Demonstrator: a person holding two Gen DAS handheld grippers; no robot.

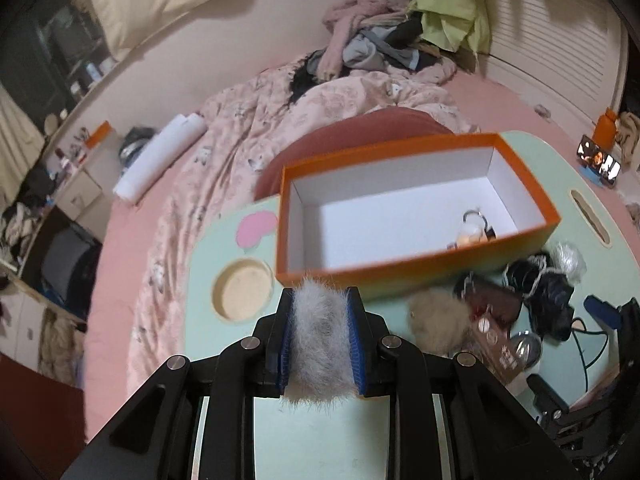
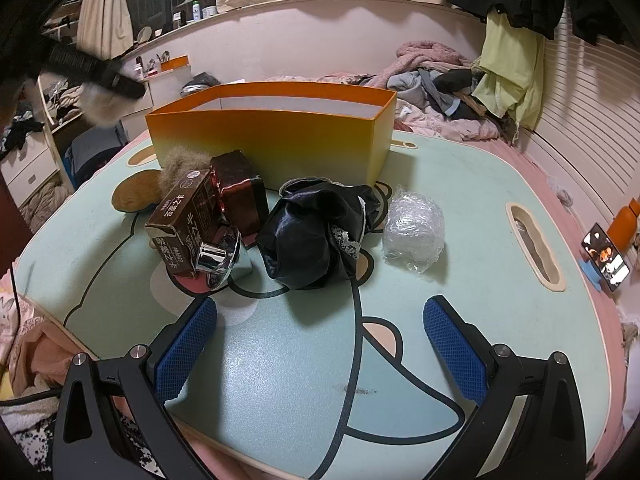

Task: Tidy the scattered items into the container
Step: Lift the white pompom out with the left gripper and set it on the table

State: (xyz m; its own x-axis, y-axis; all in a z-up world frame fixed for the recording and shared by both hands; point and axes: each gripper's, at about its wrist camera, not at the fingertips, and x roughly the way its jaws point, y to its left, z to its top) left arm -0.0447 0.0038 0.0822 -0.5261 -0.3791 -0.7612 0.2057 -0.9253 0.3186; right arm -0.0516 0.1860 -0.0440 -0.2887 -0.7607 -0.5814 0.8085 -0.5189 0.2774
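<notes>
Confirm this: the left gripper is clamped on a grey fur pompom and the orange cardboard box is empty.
Not quite. The left gripper is clamped on the grey fur pompom, but the orange cardboard box is not empty: the left wrist view shows a small keyring trinket inside.

left claw point(image 1: 323, 334): jaws nearly together, blue pads point(image 1: 355, 344) squeezed into both sides of grey fur ball point(image 1: 318, 344), fluff sticking out past fingertips and out back end. claw tilted steeply down. from right wrist view, left claw point(image 2: 114, 80) is up high off to left, blurred, fluff hanging under it.

right claw point(image 2: 320, 344): jaws spread wide, nothing between blue pads point(image 2: 188, 350), angled gently down, low over table point(image 2: 480, 184).
</notes>
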